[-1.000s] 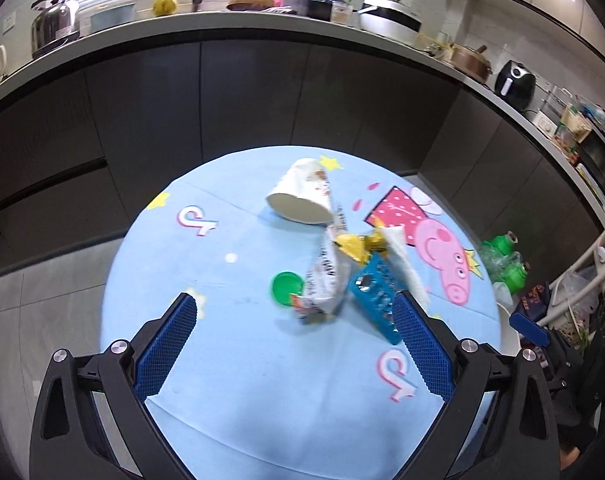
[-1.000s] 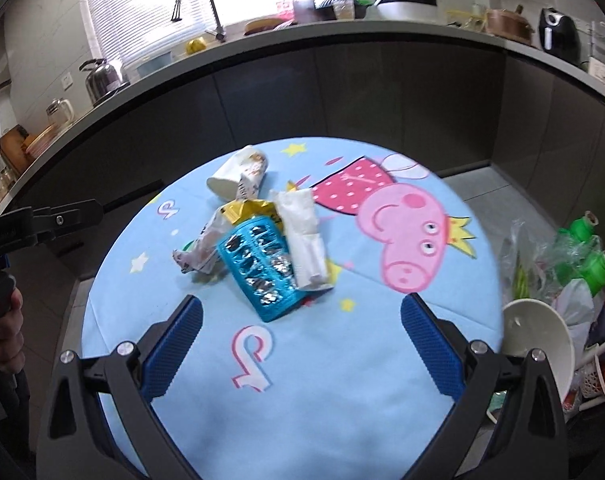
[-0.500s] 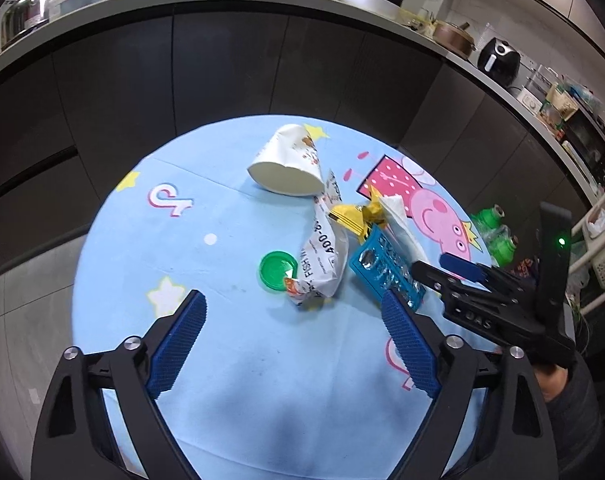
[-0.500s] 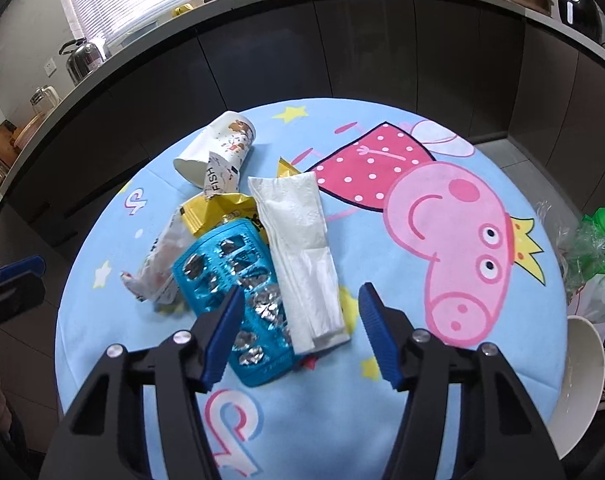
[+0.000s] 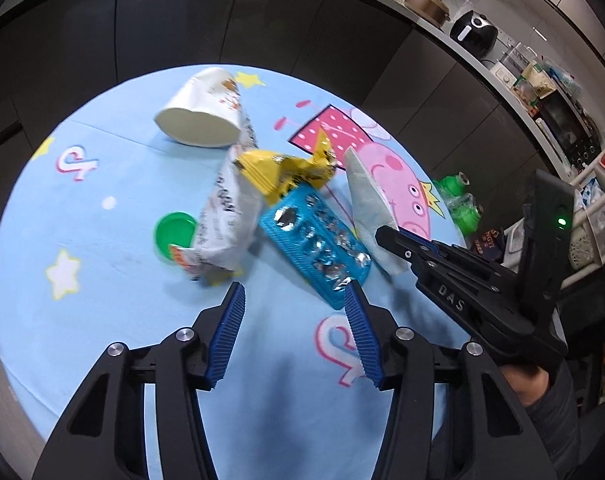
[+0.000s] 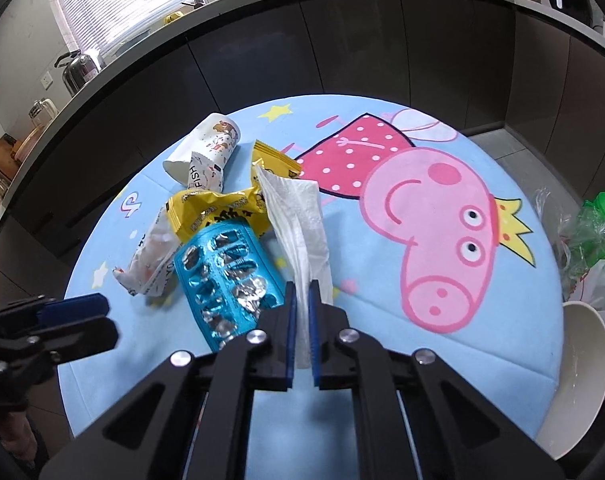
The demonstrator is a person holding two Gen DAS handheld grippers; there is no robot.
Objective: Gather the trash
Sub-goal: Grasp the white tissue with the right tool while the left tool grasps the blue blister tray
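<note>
Trash lies on a round blue cartoon table (image 5: 102, 320): a tipped paper cup (image 5: 200, 114), a white snack wrapper (image 5: 226, 228), a yellow wrapper (image 5: 286, 174), a blue blister pack (image 5: 316, 246), a green lid (image 5: 172, 234) and a white tissue (image 6: 302, 224). My right gripper (image 6: 299, 296) is shut on the tissue's near end; it also shows in the left wrist view (image 5: 386, 236). My left gripper (image 5: 292, 296) is open, just short of the blister pack's near end, and shows at the left of the right wrist view (image 6: 82, 312).
A white bin (image 6: 574, 376) and bags with green bottles (image 6: 598, 236) stand beside the table on the right. Dark cabinets (image 6: 342, 40) and a cluttered counter curve behind the table.
My right gripper closed on the tissue's near end. My left gripper narrowed and moved in toward the blister pack.
</note>
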